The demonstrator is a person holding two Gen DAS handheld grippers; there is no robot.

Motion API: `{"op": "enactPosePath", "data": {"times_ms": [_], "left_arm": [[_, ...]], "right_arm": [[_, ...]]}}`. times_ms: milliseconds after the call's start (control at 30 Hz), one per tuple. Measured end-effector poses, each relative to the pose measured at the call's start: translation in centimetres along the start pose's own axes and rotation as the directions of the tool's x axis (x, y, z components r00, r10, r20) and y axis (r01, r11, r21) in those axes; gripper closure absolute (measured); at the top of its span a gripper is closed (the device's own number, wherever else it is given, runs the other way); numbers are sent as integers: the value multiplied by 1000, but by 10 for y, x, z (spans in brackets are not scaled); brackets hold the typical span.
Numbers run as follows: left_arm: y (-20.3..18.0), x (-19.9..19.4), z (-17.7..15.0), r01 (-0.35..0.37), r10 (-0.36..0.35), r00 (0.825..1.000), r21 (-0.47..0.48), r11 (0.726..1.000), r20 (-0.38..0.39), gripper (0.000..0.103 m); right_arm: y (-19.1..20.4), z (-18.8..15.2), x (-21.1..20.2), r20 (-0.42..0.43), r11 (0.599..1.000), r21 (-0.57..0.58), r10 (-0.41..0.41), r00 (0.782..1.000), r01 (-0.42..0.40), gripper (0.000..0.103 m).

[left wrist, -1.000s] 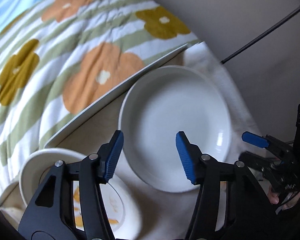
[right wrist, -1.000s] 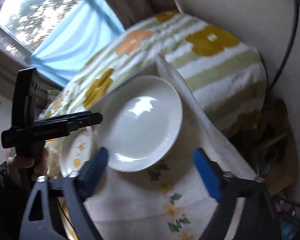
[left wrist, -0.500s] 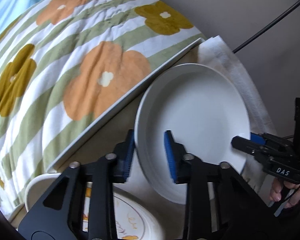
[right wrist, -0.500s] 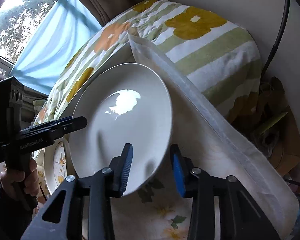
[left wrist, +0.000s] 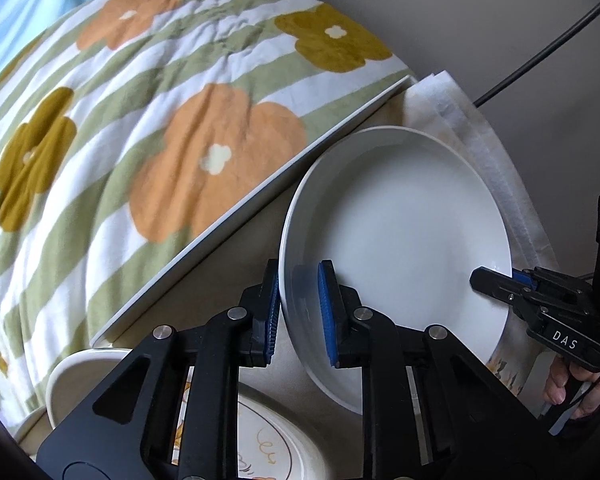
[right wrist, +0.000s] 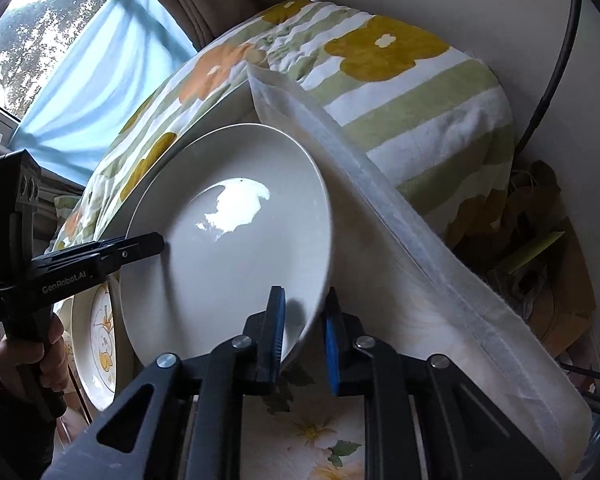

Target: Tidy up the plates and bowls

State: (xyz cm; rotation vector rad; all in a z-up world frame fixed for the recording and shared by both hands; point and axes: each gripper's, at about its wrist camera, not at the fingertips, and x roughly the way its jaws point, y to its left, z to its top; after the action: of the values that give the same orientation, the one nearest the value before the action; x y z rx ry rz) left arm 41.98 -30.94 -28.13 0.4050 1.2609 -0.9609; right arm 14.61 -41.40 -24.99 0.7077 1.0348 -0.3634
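Presently recorded, one moment, past tense.

Left hand-held gripper (left wrist: 299,312): black frame, blue pads, jaws clamped on the near left rim of the white plate (left wrist: 400,240), one pad inside the rim and one outside. Seen from the right wrist, this same gripper entered from the left, its tip on the plate's left edge, held in a hand (right wrist: 40,364).

Right hand-held gripper (right wrist: 303,334): same make, jaws clamped on the plate's lower right rim, one pad on the inner face and one behind. From the left wrist it reached in at the far right, tip on the plate's right edge.

White plate: plain, glossy, deep-rimmed, gripped on two opposite sides. It was over the desk (left wrist: 236,272); whether it touched the surface could not be told. A bright window reflection sat on its inner face in the right wrist view.

Patterned plate (left wrist: 268,440): cream with orange and yellow drawing, lying just beside and partly under the white plate's left edge, below the left gripper.

Floral cloth (right wrist: 300,436): white with yellow flowers and green leaves, spread under the plate; its folded edge (right wrist: 400,240) ran along the right.

Blanket (left wrist: 140,120): green and white stripes with orange and mustard flowers, lying behind the desk's pale edge.

Cable (right wrist: 556,60): black, against the wall.

Blue curtain (right wrist: 100,60): at the window, upper left.
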Motion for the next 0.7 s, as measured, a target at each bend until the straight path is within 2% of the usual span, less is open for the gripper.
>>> {"op": "enactPosePath", "data": {"times_ms": [233,433,600,700], "left_arm": [[-17,-32,-1,-26,27,998,-8,1000,58,87],[-35,-87,-22,-59,72,988,-97,994,134,87],[-48,-150,-70,-102,154,965,-235,967,213,87],[-52,-181,-109,-130,215,945,-319,939,248,87]], "right_arm": [[3,6,-23,32,998,-58,12,999,-10,86],[19,15,-71,44,982,-182,67,997,-58,86],[42,13,-107,4,939,-314,146,989,-138,86],[61,3,-124,-31,890,-415,193,981,-189,86]]}}
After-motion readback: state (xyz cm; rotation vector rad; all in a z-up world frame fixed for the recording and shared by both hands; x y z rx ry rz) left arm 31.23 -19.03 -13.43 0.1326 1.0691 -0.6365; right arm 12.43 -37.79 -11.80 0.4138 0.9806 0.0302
